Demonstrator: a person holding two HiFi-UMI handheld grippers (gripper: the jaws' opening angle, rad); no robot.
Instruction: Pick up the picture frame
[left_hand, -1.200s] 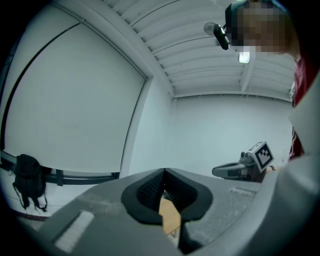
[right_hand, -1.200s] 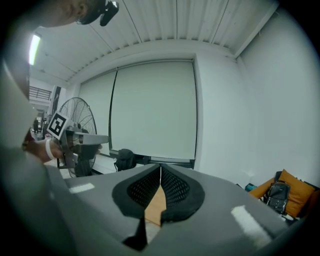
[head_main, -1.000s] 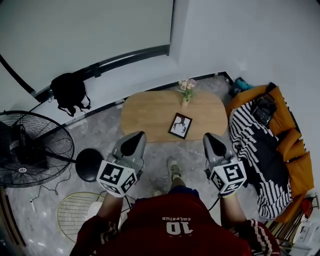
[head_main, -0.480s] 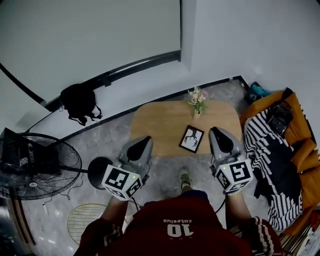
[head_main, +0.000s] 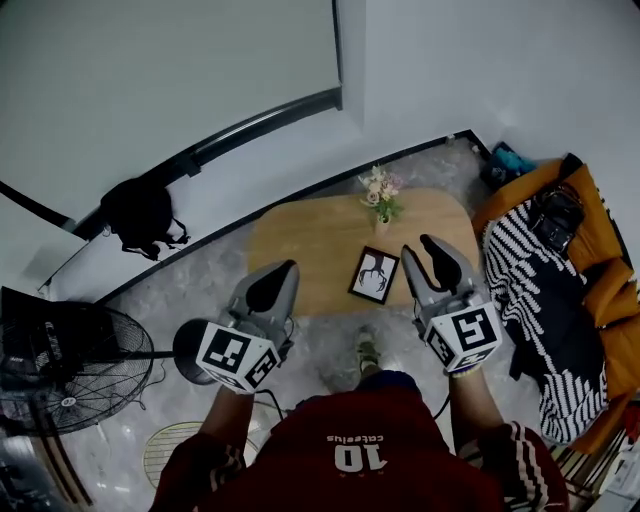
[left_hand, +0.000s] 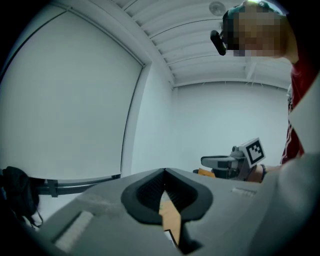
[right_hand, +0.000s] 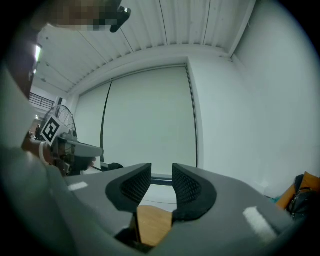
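Low on the marble floor (head_main: 200, 290), a wooden table (head_main: 300, 250) is waiting while the left gripper (head_main: 283, 270) is hovering, jaws pressed together and empty. On the table the picture frame (head_main: 374, 275) is lying flat, untouched. Close beside it the right gripper (head_main: 420, 246) is hanging, its jaws having just been opening wide around nothing, so the pickup appears entirely ahead.

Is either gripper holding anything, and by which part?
Nothing. Left gripper: shut, empty. Right gripper: jaws just opening, nothing between them. The picture frame lies on the table.
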